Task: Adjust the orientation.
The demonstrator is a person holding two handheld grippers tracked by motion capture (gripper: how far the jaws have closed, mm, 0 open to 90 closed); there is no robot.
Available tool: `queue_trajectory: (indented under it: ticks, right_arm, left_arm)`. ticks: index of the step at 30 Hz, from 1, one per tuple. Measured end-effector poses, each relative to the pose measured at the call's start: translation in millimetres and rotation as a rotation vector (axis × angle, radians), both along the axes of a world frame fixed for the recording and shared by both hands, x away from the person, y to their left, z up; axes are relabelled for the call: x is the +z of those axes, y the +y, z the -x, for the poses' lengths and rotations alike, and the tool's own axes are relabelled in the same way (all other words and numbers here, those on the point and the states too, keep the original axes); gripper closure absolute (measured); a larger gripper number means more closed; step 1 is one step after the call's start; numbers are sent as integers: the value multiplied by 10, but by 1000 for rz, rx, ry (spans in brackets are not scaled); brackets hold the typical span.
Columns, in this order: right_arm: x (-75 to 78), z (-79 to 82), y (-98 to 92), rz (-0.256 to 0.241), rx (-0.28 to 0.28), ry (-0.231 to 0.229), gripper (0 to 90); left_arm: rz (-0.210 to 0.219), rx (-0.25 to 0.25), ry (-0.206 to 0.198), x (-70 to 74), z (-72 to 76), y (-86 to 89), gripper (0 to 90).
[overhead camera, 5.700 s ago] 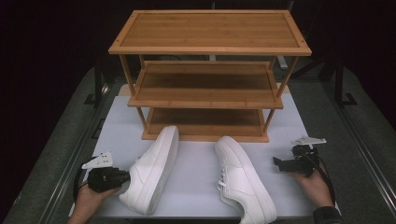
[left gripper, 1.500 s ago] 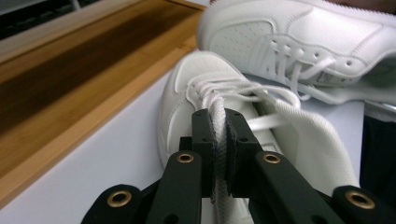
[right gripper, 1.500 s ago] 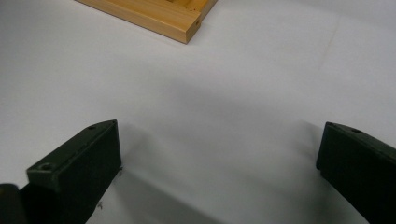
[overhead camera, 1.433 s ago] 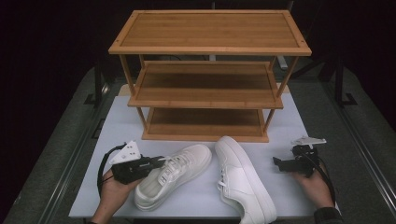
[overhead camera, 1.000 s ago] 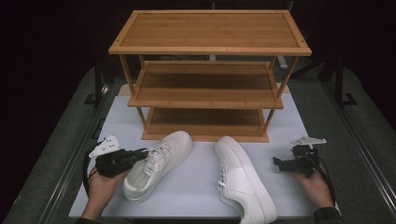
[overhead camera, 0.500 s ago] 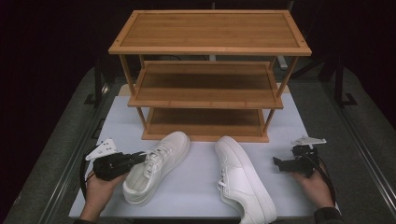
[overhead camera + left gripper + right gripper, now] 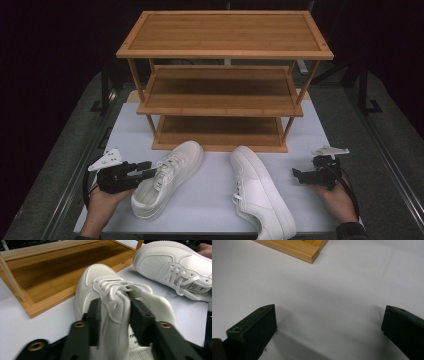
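Left gripper (image 7: 146, 170): clenched on the collar and tongue of the left shoe (image 7: 167, 178), jaws pinching soft fabric.
Right gripper (image 7: 299, 175): released, jaws spread wide over bare mat, well right of the right shoe (image 7: 260, 195).
Shoe position: the left shoe lies just in front of the rack (image 7: 220, 142), toe near its bottom shelf.
Shoe axis: long axis runs heel-near to toe-far, angled right toward the rack.
Risk, grip: the fabric likely folds, so the shoe may sag or slip.
Risk, entry: the toe may strike the rack's front rail.
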State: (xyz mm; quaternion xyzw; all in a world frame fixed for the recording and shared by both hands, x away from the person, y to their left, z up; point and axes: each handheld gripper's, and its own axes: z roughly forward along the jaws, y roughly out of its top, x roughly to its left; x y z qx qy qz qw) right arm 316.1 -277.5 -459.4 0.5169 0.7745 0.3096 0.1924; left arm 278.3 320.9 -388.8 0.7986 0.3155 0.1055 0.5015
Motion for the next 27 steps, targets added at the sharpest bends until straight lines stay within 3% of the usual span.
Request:
queue_trajectory:
  ticks: [4,9,15,18,19,20,21,22,23,27]
  right_arm:
    - [0,0,0,0,0,0,0]
    - [0,0,0,0,0,0,0]
    - [0,0,0,0,0,0,0]
    - [0,0,0,0,0,0,0]
    - [0,0,0,0,0,0,0]
    - [0,0,0,0,0,0,0]
    - [0,0,0,0,0,0,0]
    - [0,0,0,0,0,0,0]
    - [0,-1,-1,0,0,0,0]
    - [1,-2,-1,1,0,1,0]
  left_arm:
    - [-22,43,0,1,15,82,357]
    - [-39,79,5,0,18,157,162]
    - [-46,116,20,-8,20,285,34]
    - [-68,139,23,-25,23,350,24]
    - [-98,164,31,-61,17,416,11]
    - [-98,164,31,-61,17,416,9]
    - [-136,189,30,-104,15,466,9]
    - [-136,189,30,-104,15,466,10]
    - [-186,211,35,-144,9,499,10]
    - [-271,244,44,-247,-18,529,10]
